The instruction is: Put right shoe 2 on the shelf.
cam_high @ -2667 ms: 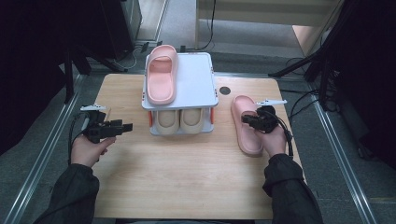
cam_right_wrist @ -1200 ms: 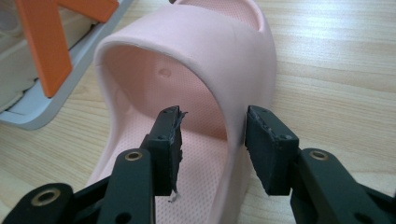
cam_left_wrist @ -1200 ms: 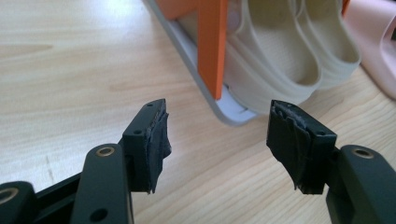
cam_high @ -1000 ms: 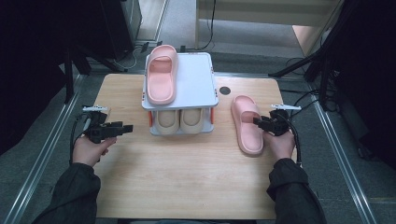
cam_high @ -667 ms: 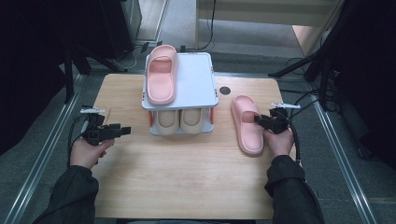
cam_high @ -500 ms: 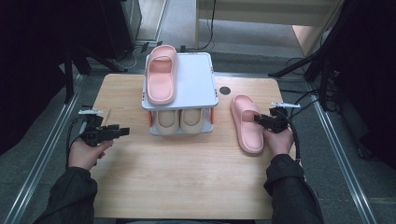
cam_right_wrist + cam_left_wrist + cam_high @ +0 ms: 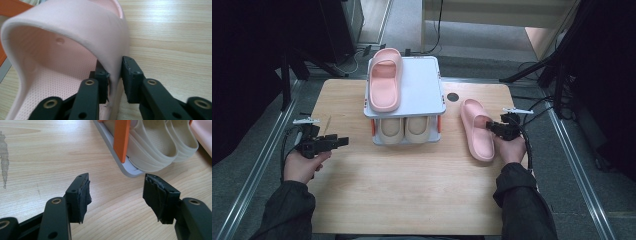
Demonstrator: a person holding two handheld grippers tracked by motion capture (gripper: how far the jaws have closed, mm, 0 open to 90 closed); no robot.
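Right gripper view: right tool (image 7: 115, 75) freshly closed on pink slipper (image 7: 62, 50) strap.

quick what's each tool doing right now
Left tool: open, empty.
Right tool: jaws just closing, clamped on the pink slipper strap's edge.

Right gripper (image 7: 493, 127) at strap of pink slipper (image 7: 477, 131) on table (image 7: 412, 190); left gripper (image 7: 339, 141) apart, left of shoe rack (image 7: 422, 85).

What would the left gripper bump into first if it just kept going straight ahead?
Probably the shoe rack: the open left gripper aims at its near corner, where the beige slippers sit, with bare table between.
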